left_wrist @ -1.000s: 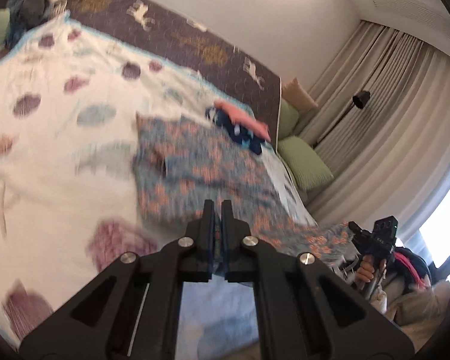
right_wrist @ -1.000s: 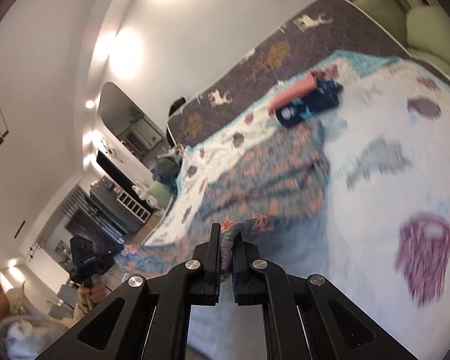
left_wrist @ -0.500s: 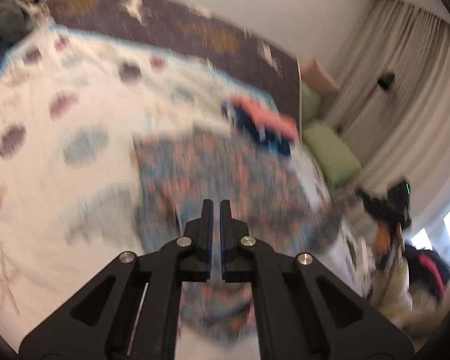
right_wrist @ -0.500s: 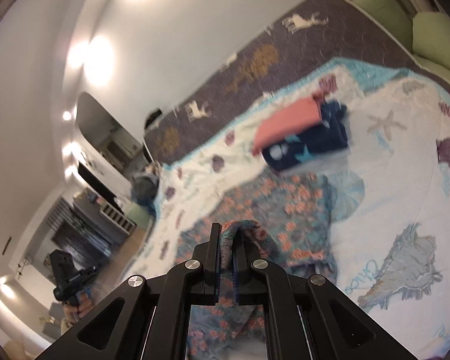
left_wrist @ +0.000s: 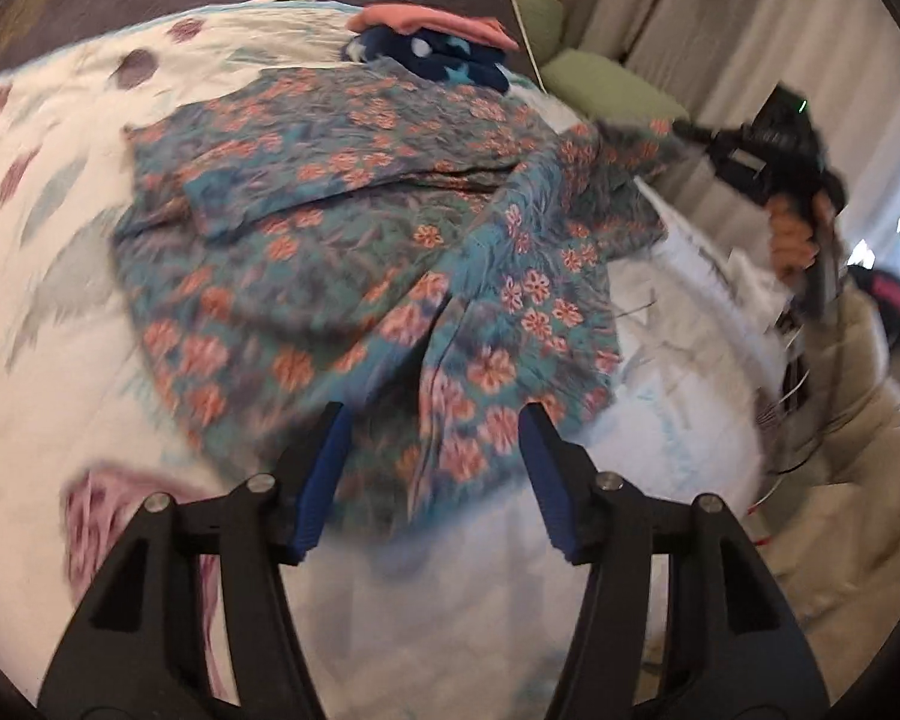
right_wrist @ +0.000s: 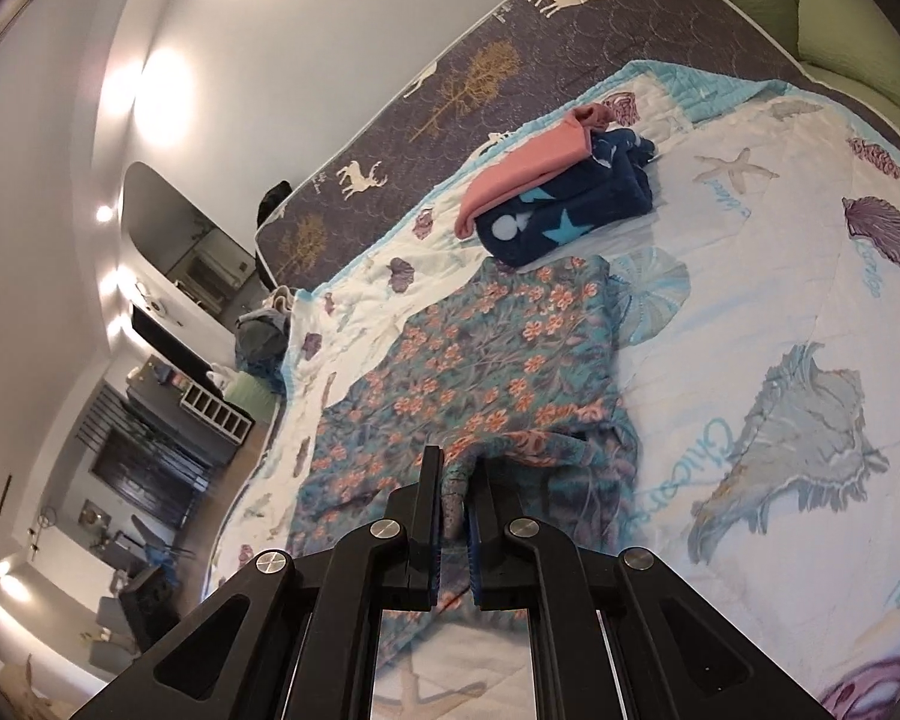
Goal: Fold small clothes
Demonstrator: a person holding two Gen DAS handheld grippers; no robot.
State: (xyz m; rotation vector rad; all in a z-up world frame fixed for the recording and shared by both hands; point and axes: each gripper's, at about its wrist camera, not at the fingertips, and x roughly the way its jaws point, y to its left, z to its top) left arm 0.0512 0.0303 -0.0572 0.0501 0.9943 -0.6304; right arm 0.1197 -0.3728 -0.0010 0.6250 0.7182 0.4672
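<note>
Left gripper (left_wrist: 432, 462): fingers spread wide, blue pads (left_wrist: 321, 480) facing each other, nothing between them; it hangs just above the near edge of the garment (left_wrist: 354, 228).

Right gripper (right_wrist: 455, 498): fingers pressed together on a bunched fold of the same garment (right_wrist: 498, 372), which rises between the pads. In the left wrist view this gripper (left_wrist: 750, 156) appears at the far right, held in a hand (left_wrist: 795, 234), with a corner of the cloth stretched up to it.

Garment: teal floral cloth with orange-pink flowers, spread over the quilt (right_wrist: 780, 312). One side is folded over the middle, and the near part lies in creases. The left wrist view is blurred toward its edges.

Quilt: white, printed with shells and starfish, covering the bed.

Beyond the garment: a small stack touching its far edge, made of a navy item (right_wrist: 570, 210) with light blue stars and a pink item (right_wrist: 522, 174) on top. In the left wrist view the same navy item (left_wrist: 444, 57) and pink item (left_wrist: 432, 21) lie past the cloth.

Farther: a dark blanket (right_wrist: 510, 60) with deer and tree motifs along the bed's far side, then green cushions (left_wrist: 606, 84), then pale curtains (left_wrist: 750, 18).
</note>
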